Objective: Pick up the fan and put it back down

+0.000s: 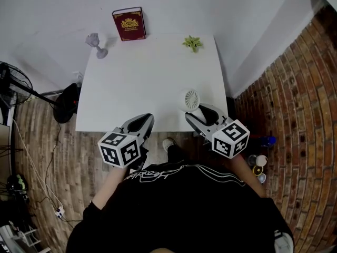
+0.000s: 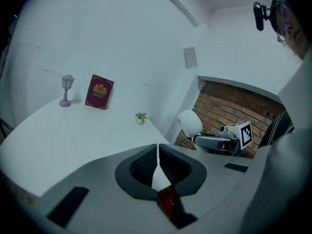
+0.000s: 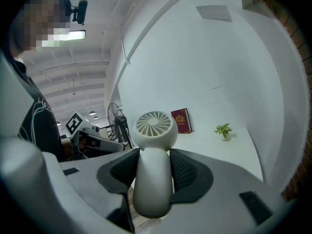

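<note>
A small white hand fan [image 1: 192,99] with a round grille head is held over the front right part of the white table [image 1: 147,78]. My right gripper [image 1: 199,115] is shut on its handle. In the right gripper view the handle [image 3: 152,179] fills the gap between both dark pads, and the head [image 3: 155,126] stands above them. My left gripper [image 1: 145,121] hovers at the table's front edge, shut and holding nothing. Its pads [image 2: 146,162] meet at the tips. From the left gripper view the fan [image 2: 189,123] shows off to the right.
At the table's back stand a maroon book [image 1: 129,23], a small grey lamp figure [image 1: 96,44] and a little green plant [image 1: 192,42]. A black floor fan [image 1: 16,86] is on the left. A brick wall [image 1: 295,104] and some bottles [image 1: 260,162] are on the right.
</note>
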